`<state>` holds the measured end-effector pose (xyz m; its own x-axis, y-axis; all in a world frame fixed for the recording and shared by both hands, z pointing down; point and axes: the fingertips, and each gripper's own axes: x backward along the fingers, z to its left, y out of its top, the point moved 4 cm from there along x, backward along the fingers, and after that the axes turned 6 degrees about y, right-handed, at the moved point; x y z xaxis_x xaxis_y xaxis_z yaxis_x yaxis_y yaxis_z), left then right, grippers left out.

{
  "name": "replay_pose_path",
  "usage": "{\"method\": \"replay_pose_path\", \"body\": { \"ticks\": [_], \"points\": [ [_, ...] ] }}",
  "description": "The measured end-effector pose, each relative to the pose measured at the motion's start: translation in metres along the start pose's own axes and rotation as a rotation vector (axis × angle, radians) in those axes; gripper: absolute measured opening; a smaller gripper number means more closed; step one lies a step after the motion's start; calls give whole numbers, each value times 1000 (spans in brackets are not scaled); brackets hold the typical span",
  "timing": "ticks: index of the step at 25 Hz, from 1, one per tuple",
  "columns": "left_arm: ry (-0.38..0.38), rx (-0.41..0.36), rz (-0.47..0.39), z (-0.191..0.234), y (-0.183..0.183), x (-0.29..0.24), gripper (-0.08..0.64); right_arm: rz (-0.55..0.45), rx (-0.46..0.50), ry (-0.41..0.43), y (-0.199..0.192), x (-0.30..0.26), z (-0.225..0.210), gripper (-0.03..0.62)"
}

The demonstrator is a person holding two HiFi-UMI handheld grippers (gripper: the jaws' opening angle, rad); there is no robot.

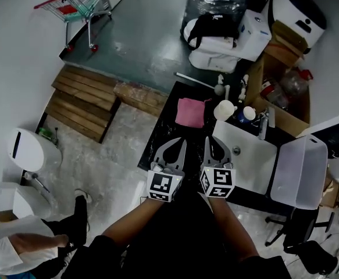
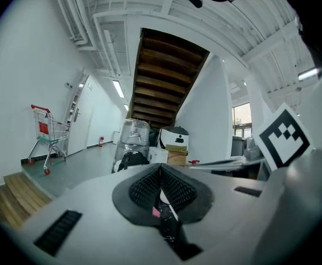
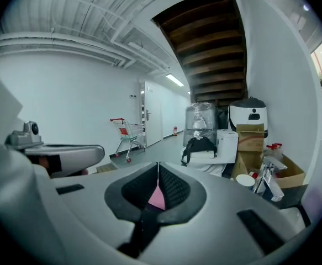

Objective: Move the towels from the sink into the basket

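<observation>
Pink towel flat on dark counter, just left of sink, not in basin; basin looks bare. White bin, likely the basket, right of sink, apparently empty. Judged: transfer not begun. Left gripper, right gripper near towel, both pinched closed, holding nothing. Only head view shows bin; right gripper view shows faucet side-on.

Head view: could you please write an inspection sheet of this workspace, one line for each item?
Surface: dark counter with a white sink; the sink looks empty.
Job's things: pink towel lies on the counter, left of the sink; white basket stands to the sink's right.
Clutter: white cup and cardboard box behind the sink.
Grippers: left tongs and right tongs both shut, holding nothing.
Cables: nothing seen.
Surroundings: shopping cart, wooden steps, a person at lower left.
</observation>
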<state>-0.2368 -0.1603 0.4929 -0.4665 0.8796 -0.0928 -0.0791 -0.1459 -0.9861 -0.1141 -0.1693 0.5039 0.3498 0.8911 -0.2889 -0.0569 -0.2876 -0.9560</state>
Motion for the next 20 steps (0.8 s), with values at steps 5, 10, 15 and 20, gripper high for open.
{"method": "replay_pose_path", "body": {
  "ticks": [5,10,15,20],
  "points": [
    [13,4,14,9,-3,-22,14,59,0,41,-13,-38,-12,18],
    [38,13,30,18,-7,-44,14,124,-2,81,-31,-74,-22,19],
    [62,11,35,26,-10,-65,14,203,12,155,-49,-109,-29,20],
    [88,16,63,36,-17,-77,14,270,16,199,-66,-142,-35,120]
  ]
}}
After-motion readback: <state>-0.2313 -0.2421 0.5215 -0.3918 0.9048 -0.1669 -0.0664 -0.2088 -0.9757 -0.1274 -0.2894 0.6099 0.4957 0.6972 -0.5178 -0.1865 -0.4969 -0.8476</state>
